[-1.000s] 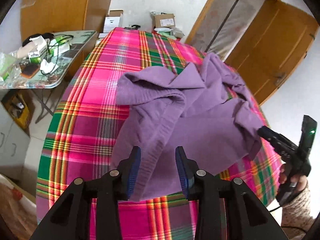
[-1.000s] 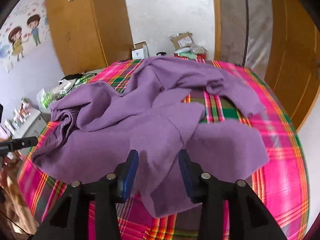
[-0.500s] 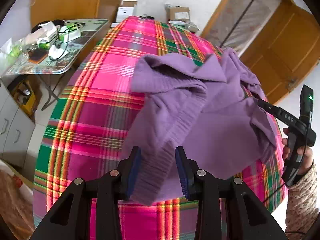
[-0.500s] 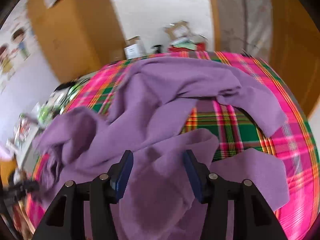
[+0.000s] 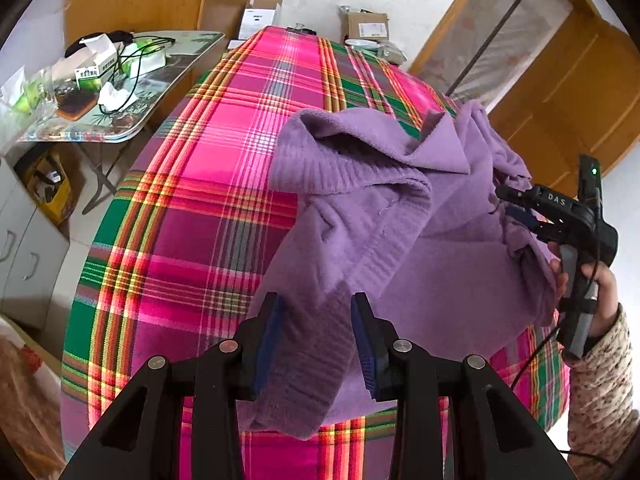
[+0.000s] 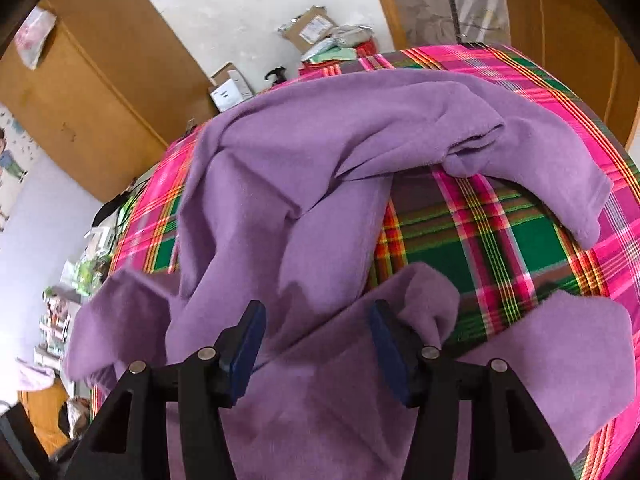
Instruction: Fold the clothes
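A purple fleece sweater (image 5: 400,240) lies crumpled on the pink and green plaid tablecloth (image 5: 224,184). My left gripper (image 5: 316,340) is shut on a ribbed strip of the sweater, which rises from the table and hangs down past the pads. In the left wrist view a hand holds my right gripper (image 5: 510,204) at the sweater's right side. Seen from its own camera, the right gripper (image 6: 316,340) has its jaws opening wide over the sweater (image 6: 320,184). Loose fabric lies between the pads, and they do not press on it. One sleeve (image 6: 560,168) drapes to the right.
A cluttered side table (image 5: 120,128) with boxes and cables stands left of the bed-like surface. Cardboard boxes (image 5: 366,28) sit on the floor at the far end. Wooden doors (image 5: 560,100) are at the right, and a grey cabinet (image 5: 24,256) stands low on the left.
The right gripper swept sideways over the sweater, rolled, and its jaws spread, letting the fabric go. The left gripper kept its hold and barely moved.
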Demonstrator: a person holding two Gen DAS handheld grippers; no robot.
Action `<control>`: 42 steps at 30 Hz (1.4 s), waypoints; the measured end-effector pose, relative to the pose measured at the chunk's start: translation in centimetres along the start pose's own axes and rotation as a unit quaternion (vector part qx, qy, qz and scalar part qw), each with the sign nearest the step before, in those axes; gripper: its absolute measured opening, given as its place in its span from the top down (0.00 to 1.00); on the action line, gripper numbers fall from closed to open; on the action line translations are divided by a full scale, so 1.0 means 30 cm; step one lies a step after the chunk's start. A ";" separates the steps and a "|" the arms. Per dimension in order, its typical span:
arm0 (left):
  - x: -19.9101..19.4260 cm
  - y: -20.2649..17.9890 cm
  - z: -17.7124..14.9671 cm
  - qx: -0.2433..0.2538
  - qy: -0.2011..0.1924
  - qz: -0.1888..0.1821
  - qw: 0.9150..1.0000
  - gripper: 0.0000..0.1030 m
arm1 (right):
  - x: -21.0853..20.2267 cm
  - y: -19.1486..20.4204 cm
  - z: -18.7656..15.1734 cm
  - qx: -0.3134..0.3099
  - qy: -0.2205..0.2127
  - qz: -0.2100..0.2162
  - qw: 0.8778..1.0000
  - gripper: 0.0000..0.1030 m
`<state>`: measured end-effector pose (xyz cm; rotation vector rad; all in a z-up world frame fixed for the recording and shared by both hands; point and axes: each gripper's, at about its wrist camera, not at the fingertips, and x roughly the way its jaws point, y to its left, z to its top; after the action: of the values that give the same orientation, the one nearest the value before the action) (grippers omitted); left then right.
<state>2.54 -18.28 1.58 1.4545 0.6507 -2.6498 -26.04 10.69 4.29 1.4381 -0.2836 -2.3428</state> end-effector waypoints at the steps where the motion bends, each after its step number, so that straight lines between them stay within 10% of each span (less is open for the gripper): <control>1: 0.002 0.002 -0.001 -0.001 0.001 0.000 1.000 0.64 | 0.013 0.008 0.003 -0.002 0.003 -0.008 1.000 0.46; 6: 0.000 0.006 -0.003 0.000 -0.001 0.008 1.000 0.64 | 0.040 0.071 -0.011 -0.045 -0.002 -0.065 0.997 0.49; 13: 0.018 0.017 0.000 -0.007 0.005 0.015 1.000 0.64 | 0.025 0.081 -0.043 -0.074 -0.018 -0.076 0.994 0.95; 22: 0.016 0.004 0.004 -0.008 0.005 0.011 1.000 0.64 | -0.080 0.039 -0.069 -0.051 -0.047 -0.049 0.996 0.96; 42: 0.048 -0.170 0.031 0.038 0.008 -0.045 0.998 0.64 | -0.311 -0.216 0.021 -0.015 -0.146 -0.168 0.975 0.96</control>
<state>-0.21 -13.76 2.57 1.5007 0.6385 -2.7638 -24.15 20.45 9.84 1.2012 -0.0837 -2.8237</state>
